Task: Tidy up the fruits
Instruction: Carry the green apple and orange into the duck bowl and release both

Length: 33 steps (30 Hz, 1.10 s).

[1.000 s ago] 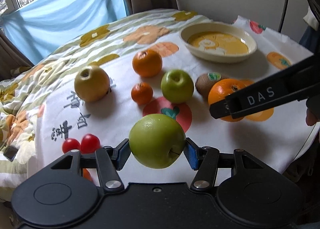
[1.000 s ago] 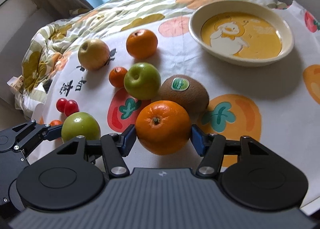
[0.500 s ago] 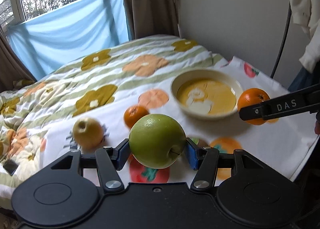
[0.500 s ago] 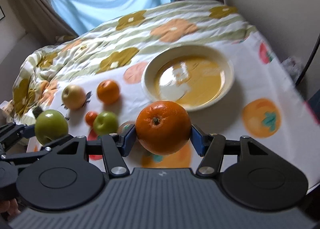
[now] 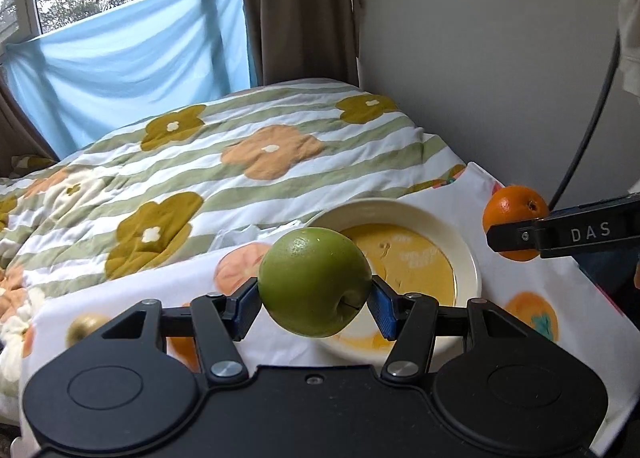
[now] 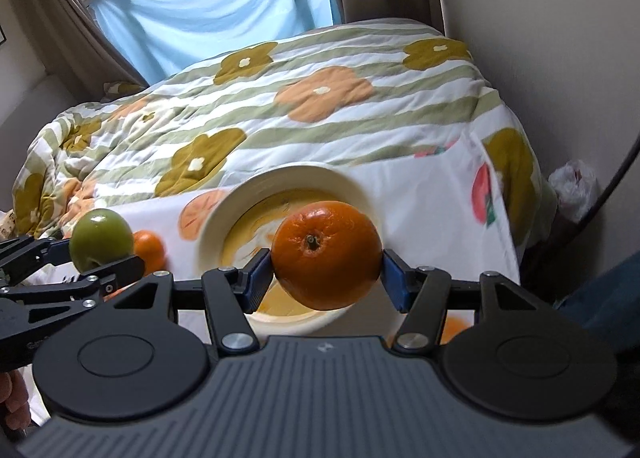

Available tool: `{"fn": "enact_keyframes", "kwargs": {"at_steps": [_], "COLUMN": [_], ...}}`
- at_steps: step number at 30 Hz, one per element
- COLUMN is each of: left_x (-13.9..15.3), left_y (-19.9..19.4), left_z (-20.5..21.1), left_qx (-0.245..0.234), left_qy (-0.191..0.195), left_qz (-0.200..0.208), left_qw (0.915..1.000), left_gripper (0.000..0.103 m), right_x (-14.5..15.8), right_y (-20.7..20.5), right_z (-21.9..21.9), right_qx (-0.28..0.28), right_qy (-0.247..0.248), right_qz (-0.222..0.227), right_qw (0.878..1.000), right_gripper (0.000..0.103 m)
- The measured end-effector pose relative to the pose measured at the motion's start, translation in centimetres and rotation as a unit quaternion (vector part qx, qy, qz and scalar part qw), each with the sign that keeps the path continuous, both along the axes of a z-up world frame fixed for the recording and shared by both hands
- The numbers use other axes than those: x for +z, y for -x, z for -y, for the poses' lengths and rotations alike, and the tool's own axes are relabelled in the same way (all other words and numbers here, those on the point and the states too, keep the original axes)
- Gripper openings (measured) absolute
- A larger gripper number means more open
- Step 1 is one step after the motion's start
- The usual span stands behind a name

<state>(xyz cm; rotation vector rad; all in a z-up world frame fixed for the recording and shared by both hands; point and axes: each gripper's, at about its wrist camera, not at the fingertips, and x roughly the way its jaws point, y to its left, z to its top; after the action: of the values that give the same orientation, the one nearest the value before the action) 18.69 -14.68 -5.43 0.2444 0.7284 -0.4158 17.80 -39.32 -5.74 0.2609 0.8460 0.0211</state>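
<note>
L fingers [image 5: 316, 300] grip apple [image 5: 314, 282]; bowl [image 5: 464, 254] blurry.

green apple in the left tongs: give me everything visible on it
The green apple is round, smooth and matte olive-green, with a pale sheen on top and no visible bruises. It lies tilted on its side: a dimple with a short slit faces lower right in the left wrist view. The blue pads of the left tongs press on its two sides, holding it clear of the cloth in front of the cream bowl. The right wrist view shows it at far left, nothing else touching it.
</note>
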Motion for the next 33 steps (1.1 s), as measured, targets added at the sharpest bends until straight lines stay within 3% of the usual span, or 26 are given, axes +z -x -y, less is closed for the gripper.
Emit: {"fn": "enact_keyframes", "kwargs": {"at_steps": [9, 22, 23, 24, 26, 33], "left_x": [-4.7, -9.3, -9.4, -9.2, -8.5, -6.4], "left_y": [-6.7, -10.4, -10.4, -10.3, -9.8, -8.5], "left_z": [5.8, 9.4, 9.5, 9.6, 9.5, 7.6], "left_qx": [-0.003, 0.004, 0.004, 0.004, 0.003, 0.014], "left_qy": [-0.018, -0.054, -0.056, -0.058, -0.061, -0.06], "left_qz": [-0.026, -0.059, -0.058, -0.051, -0.025, -0.018], "left_qw": [0.9995, 0.9968, 0.9967, 0.997, 0.9978, 0.9979], "left_gripper": [0.061, 0.062, 0.064, 0.077, 0.093, 0.094], "right_x": [-2.8, -5.4, -5.3, -5.3, -5.1, -4.2], "right_y": [-4.8, -7.0, -7.0, -7.0, -7.0, -7.2], "right_z": [3.7, 5.2, 5.2, 5.2, 5.4, 5.2], "right_qx": [0.013, 0.016, 0.016, 0.015, 0.015, 0.028], "right_qy": [0.004, -0.003, -0.002, -0.002, -0.003, 0.002], "right_qz": [-0.015, -0.032, -0.032, -0.031, -0.03, -0.016], "right_qw": [1.0, 0.999, 0.999, 0.999, 0.999, 0.999], "right_gripper": [0.073, 0.073, 0.073, 0.073, 0.073, 0.073]}}
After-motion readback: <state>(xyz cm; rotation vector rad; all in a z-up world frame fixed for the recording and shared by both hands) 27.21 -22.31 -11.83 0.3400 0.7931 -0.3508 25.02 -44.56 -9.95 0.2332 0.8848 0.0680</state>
